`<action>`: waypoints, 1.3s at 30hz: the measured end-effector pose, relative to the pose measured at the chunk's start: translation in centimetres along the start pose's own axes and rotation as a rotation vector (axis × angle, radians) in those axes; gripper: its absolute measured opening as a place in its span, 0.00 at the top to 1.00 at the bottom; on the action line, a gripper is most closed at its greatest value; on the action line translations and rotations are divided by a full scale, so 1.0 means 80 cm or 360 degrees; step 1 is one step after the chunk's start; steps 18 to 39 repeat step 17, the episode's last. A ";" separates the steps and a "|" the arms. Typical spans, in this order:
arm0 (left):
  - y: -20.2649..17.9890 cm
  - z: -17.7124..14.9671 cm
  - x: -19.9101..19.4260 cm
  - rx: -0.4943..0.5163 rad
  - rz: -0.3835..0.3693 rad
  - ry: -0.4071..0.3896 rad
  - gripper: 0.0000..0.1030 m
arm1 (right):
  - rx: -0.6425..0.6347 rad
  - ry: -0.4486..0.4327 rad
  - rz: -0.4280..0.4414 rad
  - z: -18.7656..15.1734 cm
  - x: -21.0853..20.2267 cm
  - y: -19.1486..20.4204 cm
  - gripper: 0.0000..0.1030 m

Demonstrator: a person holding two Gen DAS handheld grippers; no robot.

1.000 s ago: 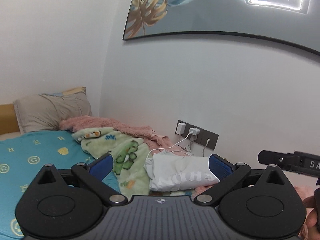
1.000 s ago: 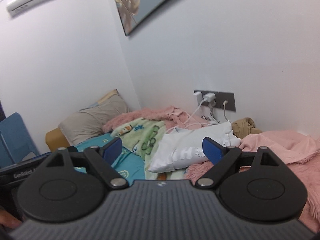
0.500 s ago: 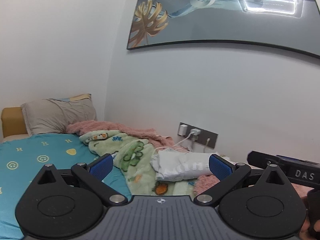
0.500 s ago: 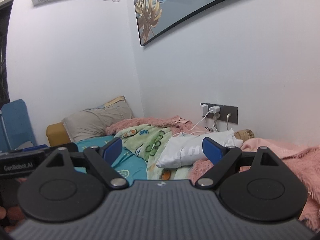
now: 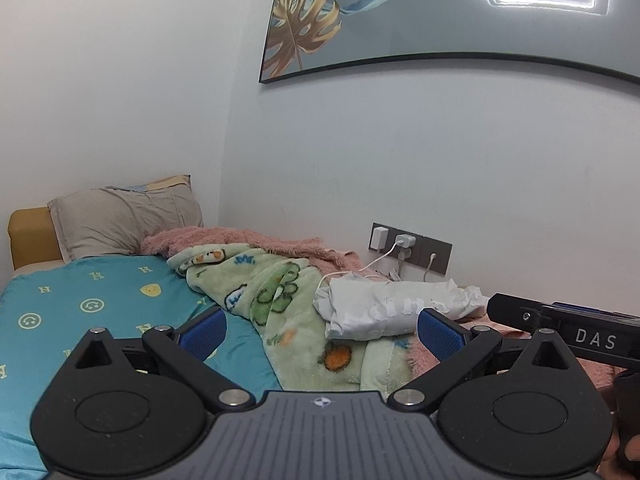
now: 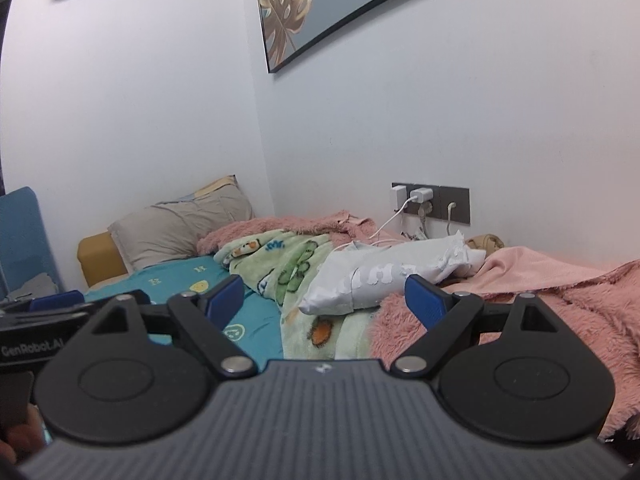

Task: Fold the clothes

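The picture (image 5: 460, 12) on the wall is cut off by the frame's top. Print on the white bag (image 6: 384, 276) is unreadable. The blue chair (image 6: 20, 236) is cut off at the left.

A crumpled white garment (image 5: 394, 309) with cracked lettering lies bunched atop the green cartoon blanket (image 5: 280, 292), at twelve o'clock.
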State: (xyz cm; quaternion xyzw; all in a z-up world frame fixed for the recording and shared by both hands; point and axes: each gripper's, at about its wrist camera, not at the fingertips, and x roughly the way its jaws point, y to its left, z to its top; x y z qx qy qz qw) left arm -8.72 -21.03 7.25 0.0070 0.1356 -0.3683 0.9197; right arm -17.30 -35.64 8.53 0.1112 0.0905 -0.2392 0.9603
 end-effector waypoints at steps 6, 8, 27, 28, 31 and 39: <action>0.005 -0.006 0.005 -0.0008 0.0003 0.0023 0.00 | -0.0010 0.0010 -0.0009 -0.008 0.006 0.006 0.14; 0.007 -0.007 0.006 -0.0011 0.0004 0.0026 0.00 | -0.0012 0.0012 -0.0010 -0.009 0.006 0.008 0.14; 0.010 -0.006 0.005 -0.0009 -0.0003 0.0017 0.00 | -0.0020 0.0011 -0.0018 -0.007 0.006 0.010 0.14; 0.010 -0.006 0.005 -0.0009 -0.0003 0.0017 0.00 | -0.0020 0.0011 -0.0018 -0.007 0.006 0.010 0.14; 0.010 -0.006 0.005 -0.0009 -0.0003 0.0017 0.00 | -0.0020 0.0011 -0.0018 -0.007 0.006 0.010 0.14; 0.010 -0.006 0.005 -0.0009 -0.0003 0.0017 0.00 | -0.0020 0.0011 -0.0018 -0.007 0.006 0.010 0.14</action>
